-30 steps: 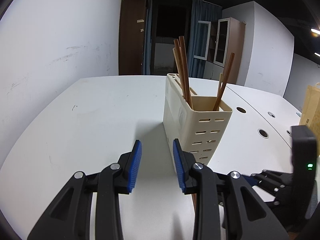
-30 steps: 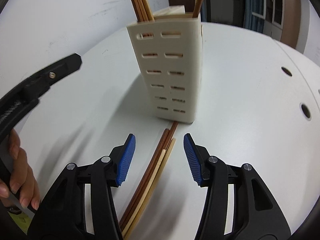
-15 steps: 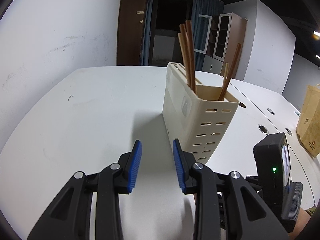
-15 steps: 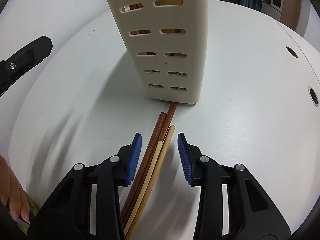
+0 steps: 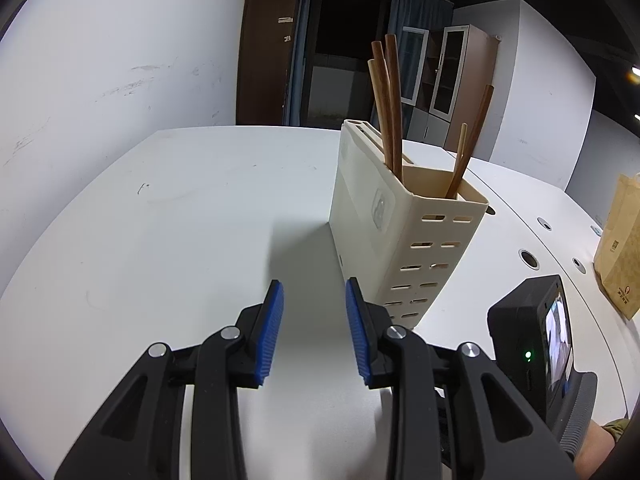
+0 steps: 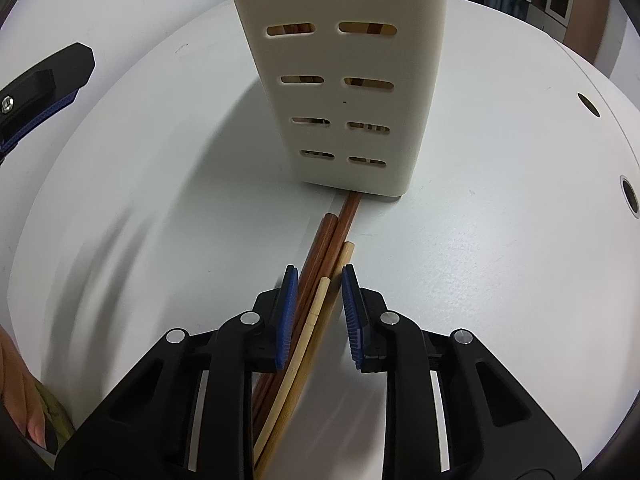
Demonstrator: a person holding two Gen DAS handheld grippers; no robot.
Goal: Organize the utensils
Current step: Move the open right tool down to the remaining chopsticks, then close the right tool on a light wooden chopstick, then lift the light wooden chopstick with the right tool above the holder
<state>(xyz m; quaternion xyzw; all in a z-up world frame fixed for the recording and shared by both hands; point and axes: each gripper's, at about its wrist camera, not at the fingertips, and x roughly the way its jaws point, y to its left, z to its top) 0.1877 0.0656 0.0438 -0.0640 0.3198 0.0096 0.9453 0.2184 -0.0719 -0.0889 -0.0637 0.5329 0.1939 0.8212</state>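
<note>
The right tongs [image 6: 318,294] pointed steeply down at the white desk [image 6: 500,280], low in the centre of the right wrist frame. Their blue pads [image 6: 289,312] had just been closing around a bundle of loose chopsticks [image 6: 320,264] that lay flat on the desk. The bundle passed between the pads; the left pad lay against the dark brown sticks, while a narrow gap remained between the pale sticks and the right pad, so a firm clamp was not shown. The far ends of the chopsticks reached toward the base of the cream slotted utensil holder [image 6: 344,56], which stood upright in the upper centre of that frame; the longest dark stick touched or ran under its lower edge.

In the left wrist frame, the left tongs [image 5: 314,320] sat low in the centre with pads apart and nothing between them, just beside the near left corner of the holder [image 5: 404,240]. Several stored chopsticks [image 5: 390,104] stood upright in the holder. A brown paper bag [image 5: 620,248] stood at the right edge of the frame.
</note>
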